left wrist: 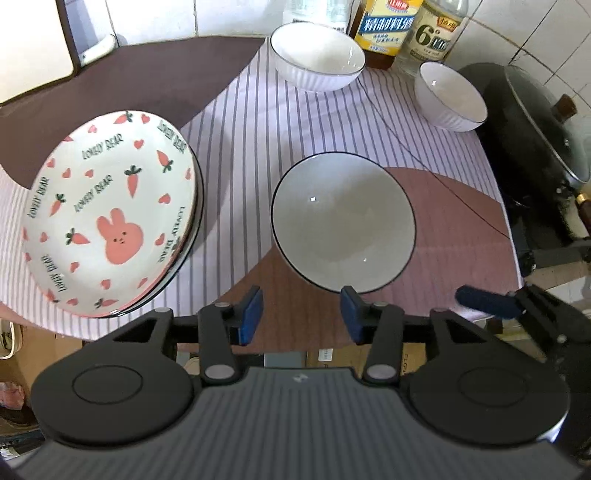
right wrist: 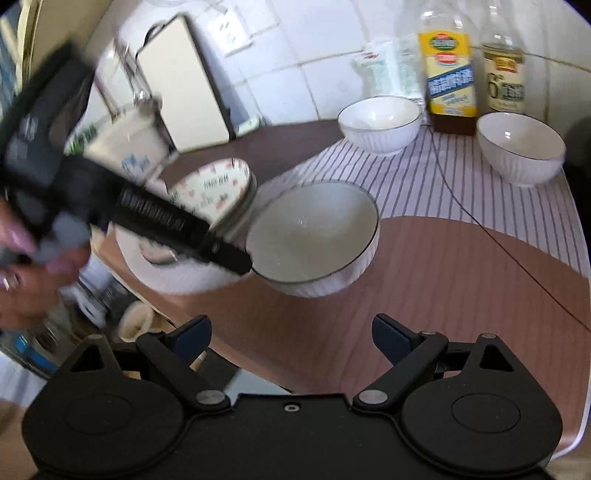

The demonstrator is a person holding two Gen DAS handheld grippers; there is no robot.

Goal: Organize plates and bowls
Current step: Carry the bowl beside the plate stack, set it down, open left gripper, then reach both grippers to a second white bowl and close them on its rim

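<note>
Left gripper [left wrist: 301,314] over striped tablecloth [left wrist: 236,122], tiled wall [left wrist: 236,14] behind.

Clearance on the table surface

The near bowl [left wrist: 343,225] and rabbit-print plates [left wrist: 110,214] are flanking a bare striped lane; two far bowls [left wrist: 317,55] [left wrist: 452,96], bottles [left wrist: 384,29] and a lidded wok [left wrist: 535,122] are blocking the rear and right edge.

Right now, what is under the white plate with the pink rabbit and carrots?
Under the white rabbit-print plate lies at least one more plate with a dark rim; only its edge shows. Its face, and any further plates below, are covered.
</note>
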